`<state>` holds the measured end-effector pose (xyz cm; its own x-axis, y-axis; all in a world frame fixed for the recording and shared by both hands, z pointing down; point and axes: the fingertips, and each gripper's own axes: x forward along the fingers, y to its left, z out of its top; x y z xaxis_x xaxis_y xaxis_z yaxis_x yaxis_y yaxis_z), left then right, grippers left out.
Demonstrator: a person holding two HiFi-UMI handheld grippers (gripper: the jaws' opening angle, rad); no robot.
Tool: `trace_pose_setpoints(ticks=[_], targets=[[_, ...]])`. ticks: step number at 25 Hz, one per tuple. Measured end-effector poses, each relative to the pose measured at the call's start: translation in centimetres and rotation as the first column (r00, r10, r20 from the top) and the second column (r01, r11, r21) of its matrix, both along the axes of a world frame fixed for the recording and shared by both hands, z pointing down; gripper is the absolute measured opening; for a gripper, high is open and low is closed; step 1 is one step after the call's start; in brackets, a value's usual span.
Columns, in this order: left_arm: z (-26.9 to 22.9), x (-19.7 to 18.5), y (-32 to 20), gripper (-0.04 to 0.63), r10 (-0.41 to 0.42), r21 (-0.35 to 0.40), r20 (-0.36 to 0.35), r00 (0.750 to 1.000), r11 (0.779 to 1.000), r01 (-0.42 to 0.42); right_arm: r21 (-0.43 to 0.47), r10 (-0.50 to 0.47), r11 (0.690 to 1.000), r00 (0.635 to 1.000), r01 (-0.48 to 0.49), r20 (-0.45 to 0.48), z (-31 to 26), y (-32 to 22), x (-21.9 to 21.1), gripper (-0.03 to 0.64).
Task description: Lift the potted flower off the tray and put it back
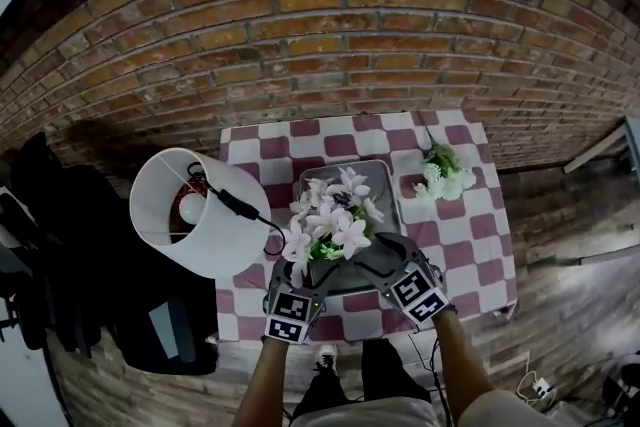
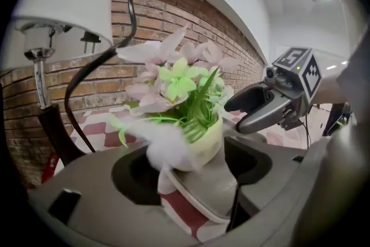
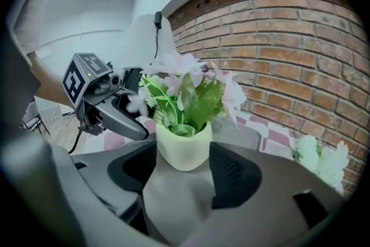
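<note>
The potted flower (image 1: 330,215) is a pale green pot with pink-white blossoms and green leaves. It stands on a grey tray (image 1: 383,177) on the checked table. My left gripper (image 1: 300,280) is at the pot's near left and my right gripper (image 1: 385,255) at its near right, both pointing inward. In the left gripper view the pot (image 2: 202,144) sits just ahead between open jaws, with the tray's rim (image 2: 208,199) under it. The right gripper view shows the pot (image 3: 182,147) centred between open jaws, pads clear of it.
A white-shaded lamp (image 1: 190,210) with a black cord stands at the table's left edge, close to the left gripper. A loose bunch of white flowers (image 1: 445,175) lies at the back right. A brick wall (image 1: 330,25) runs behind the table.
</note>
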<state>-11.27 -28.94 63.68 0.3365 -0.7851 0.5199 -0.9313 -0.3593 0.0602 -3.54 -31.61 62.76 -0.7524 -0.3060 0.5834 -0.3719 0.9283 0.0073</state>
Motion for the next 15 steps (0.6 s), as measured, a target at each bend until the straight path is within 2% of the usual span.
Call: trace_pose_setpoints(ticks=[5, 10, 15], targets=[[1.3, -0.1, -1.5, 0.362, 0.027, -0.01, 0.018, 0.999, 1.0, -0.027, -0.006, -0.029, 1.0, 0.999, 0.03, 0.031, 1.0, -1.0, -1.4, 0.307], [1.4, 0.2, -2.1, 0.364, 0.031, 0.006, -0.024, 0.999, 0.999, -0.031, 0.009, -0.065, 0.998, 0.997, 0.065, 0.045, 1.9, -1.4, -2.3, 0.31], [1.4, -0.1, -2.3, 0.343, 0.002, 0.009, -0.019, 1.0, 1.0, -0.002, 0.002, -0.026, 1.0, 0.997, 0.025, 0.079, 2.0, -1.7, -2.5, 0.308]])
